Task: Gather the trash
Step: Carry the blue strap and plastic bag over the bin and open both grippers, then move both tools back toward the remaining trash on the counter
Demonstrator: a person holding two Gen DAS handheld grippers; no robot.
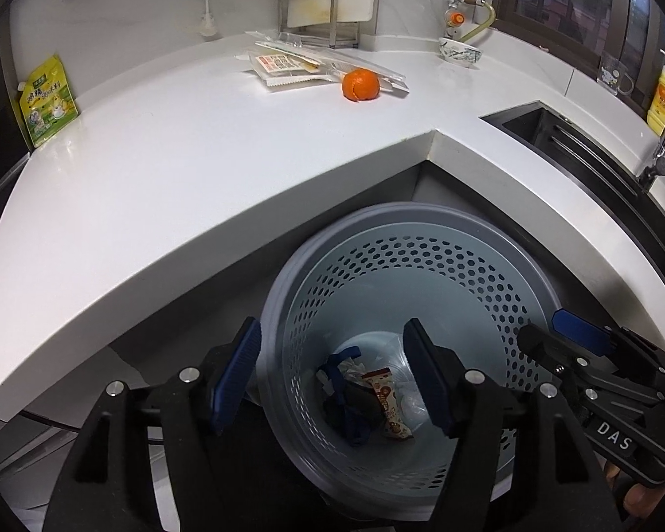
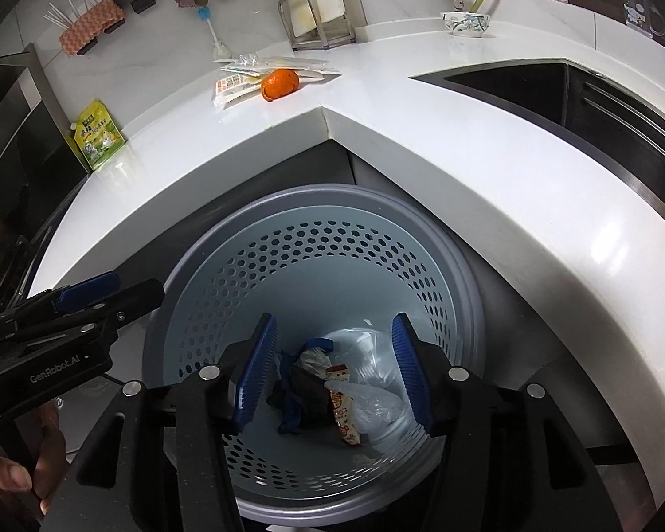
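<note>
A grey perforated trash bin (image 1: 421, 266) (image 2: 323, 239) stands on the floor below the counter corner. It holds a snack wrapper (image 1: 388, 401) (image 2: 343, 416), a clear plastic bag (image 2: 372, 401) and a blue and black item (image 1: 346, 408) (image 2: 295, 392). My left gripper (image 1: 337, 377) is open and empty above the bin; it shows at the left of the right wrist view (image 2: 111, 292). My right gripper (image 2: 332, 372) is open and empty above the bin; it shows at the right of the left wrist view (image 1: 554, 332). On the counter lie an orange peel (image 1: 361, 84) (image 2: 280, 83) and several plastic wrappers (image 1: 297, 64) (image 2: 239, 82).
A white L-shaped counter (image 1: 177, 155) (image 2: 465, 155) wraps around the bin. A green-yellow pouch (image 1: 46, 104) (image 2: 97, 135) leans at the left. A dark sink (image 1: 576, 142) (image 2: 576, 102) is at the right. A bowl (image 1: 460, 51) (image 2: 465, 23) and a metal rack (image 1: 308, 13) stand at the back.
</note>
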